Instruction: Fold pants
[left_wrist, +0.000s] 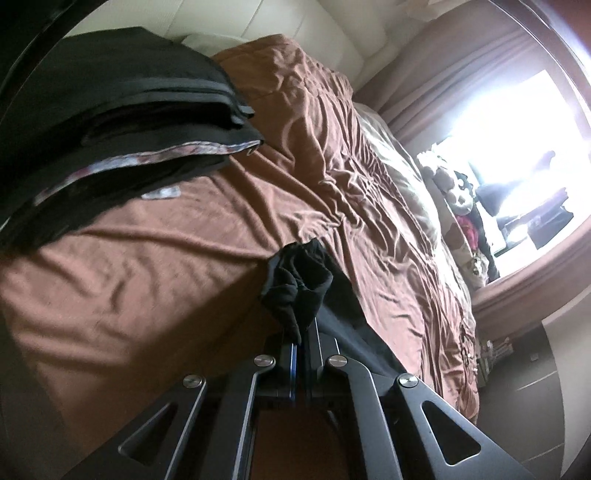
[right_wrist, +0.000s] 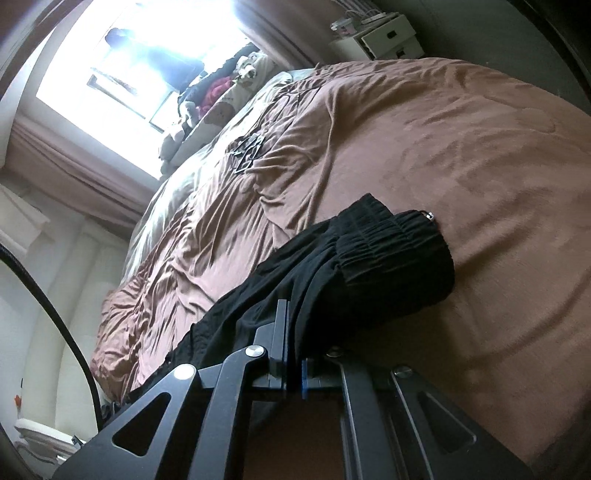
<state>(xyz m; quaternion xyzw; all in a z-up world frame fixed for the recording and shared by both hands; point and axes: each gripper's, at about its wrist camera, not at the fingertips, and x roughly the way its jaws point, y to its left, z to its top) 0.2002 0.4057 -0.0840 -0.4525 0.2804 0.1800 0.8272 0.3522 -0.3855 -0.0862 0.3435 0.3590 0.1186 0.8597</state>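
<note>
The black pants (right_wrist: 369, 258) hang between my two grippers above a bed with a brown cover (right_wrist: 443, 147). My right gripper (right_wrist: 293, 332) is shut on the pants near the gathered elastic waistband (right_wrist: 399, 243), which bunches up over the fingers. My left gripper (left_wrist: 304, 332) is shut on a bunched end of the black pants (left_wrist: 299, 280); the cloth trails off to the right and down past the fingers. Both sets of fingertips are hidden by the cloth.
A stack of folded dark garments (left_wrist: 122, 122) lies on the bed cover (left_wrist: 184, 258) at the upper left. Pillows and soft toys (left_wrist: 458, 192) line the far side below a bright window (left_wrist: 517, 147). A white drawer unit (right_wrist: 384, 37) stands beyond the bed.
</note>
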